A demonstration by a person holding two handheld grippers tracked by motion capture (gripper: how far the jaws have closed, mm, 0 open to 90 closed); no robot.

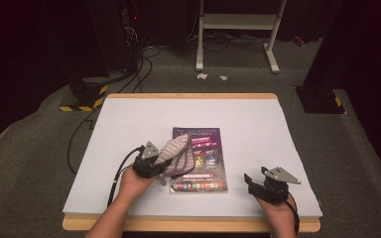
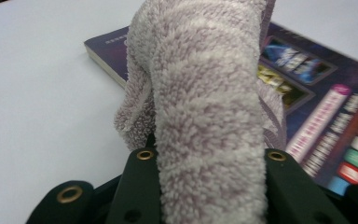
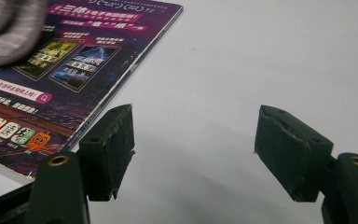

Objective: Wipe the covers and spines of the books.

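Observation:
A purple book (image 1: 199,158) lies flat in the middle of the white table (image 1: 248,124). My left gripper (image 1: 159,166) is shut on a fluffy pale-purple striped towel (image 1: 177,153), which drapes over the book's left part. In the left gripper view the towel (image 2: 205,107) bulges up between the two black jaws and hides most of the book (image 2: 317,112) behind it. My right gripper (image 1: 250,182) rests near the table's front right, open, with bare table between its fingers (image 3: 114,149). The book's (image 3: 70,60) cover lies to the left of that gripper, with the towel's (image 3: 7,25) edge over it.
The table's wooden front edge (image 1: 193,225) lies just under both forearms. Beyond the far edge are grey carpet, black cables (image 1: 139,74) and a white metal stand (image 1: 238,29). Yellow-black striped bases (image 1: 87,101) stand at the far left.

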